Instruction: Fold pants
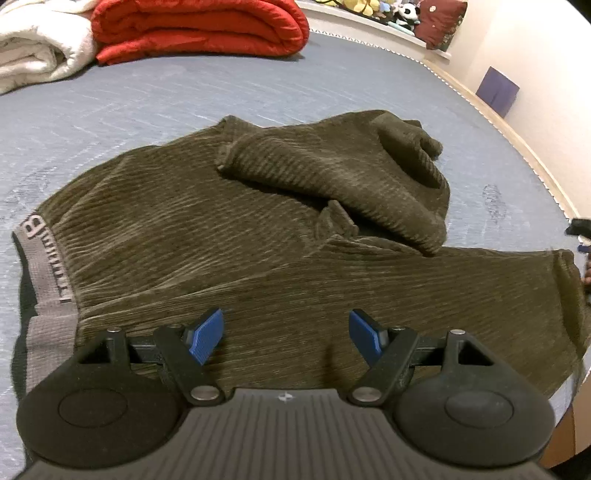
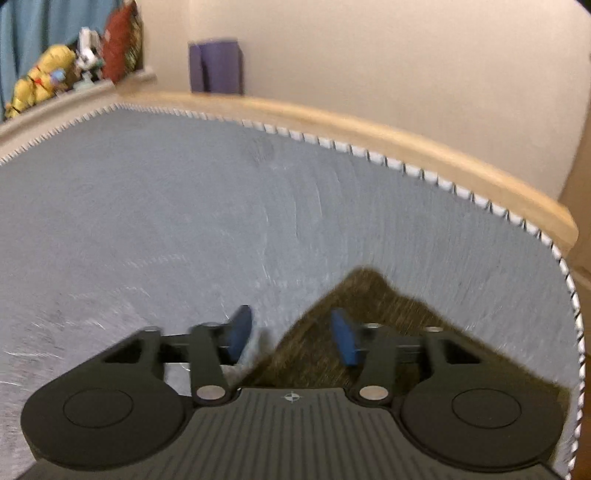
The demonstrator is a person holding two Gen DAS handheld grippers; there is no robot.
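Dark olive ribbed pants (image 1: 207, 236) lie on the grey-blue mattress (image 1: 147, 99). Their grey waistband (image 1: 44, 266) is at the left, one leg runs to the right, and the other leg is bunched and folded back on top (image 1: 362, 173). My left gripper (image 1: 286, 336) is open and empty just above the near leg. In the right wrist view, a corner of the pants (image 2: 369, 295) lies on the mattress (image 2: 184, 206) under my right gripper (image 2: 291, 334), which is open and empty. That view is blurred.
A folded red quilt (image 1: 199, 29) and a white blanket (image 1: 37, 48) lie at the far end of the mattress. A wooden bed rail (image 2: 369, 129) runs along the far side. Soft toys (image 2: 40, 81) sit on a ledge. A purple object (image 2: 216, 66) hangs on the wall.
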